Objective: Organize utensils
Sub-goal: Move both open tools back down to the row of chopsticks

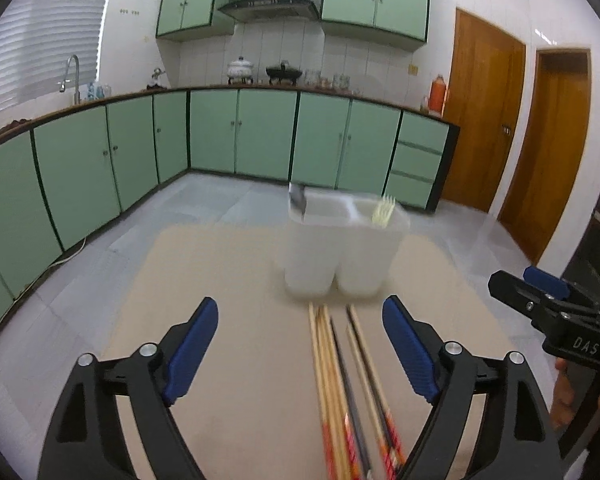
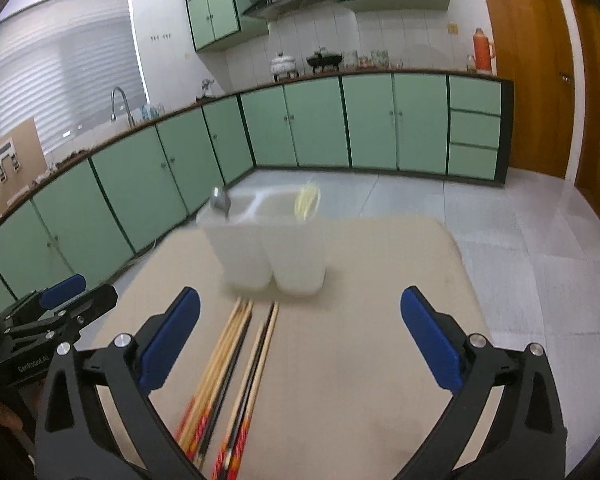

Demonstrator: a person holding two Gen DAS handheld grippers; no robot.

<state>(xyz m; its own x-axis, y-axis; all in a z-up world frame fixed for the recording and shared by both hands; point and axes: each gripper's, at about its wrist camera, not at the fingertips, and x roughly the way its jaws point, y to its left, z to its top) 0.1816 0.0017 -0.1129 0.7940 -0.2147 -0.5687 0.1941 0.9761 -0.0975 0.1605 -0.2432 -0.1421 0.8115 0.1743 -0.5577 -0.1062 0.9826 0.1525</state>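
Left wrist: chopsticks (image 1: 340,376) lie between the wide-apart jaws, untouched.

The chopsticks (image 1: 340,392) run off the lower edge of both frames, ends unseen. The white utensil holder (image 1: 336,248) at centre is motion-blurred; its yellowish forks (image 1: 383,211) are indistinct.

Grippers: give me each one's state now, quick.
Left gripper: open, holding nothing; chopsticks lie loose between its fingers.
Right gripper: open, holding nothing.

Left gripper (image 1: 300,354), right gripper (image 2: 300,336) wide (nothing held).
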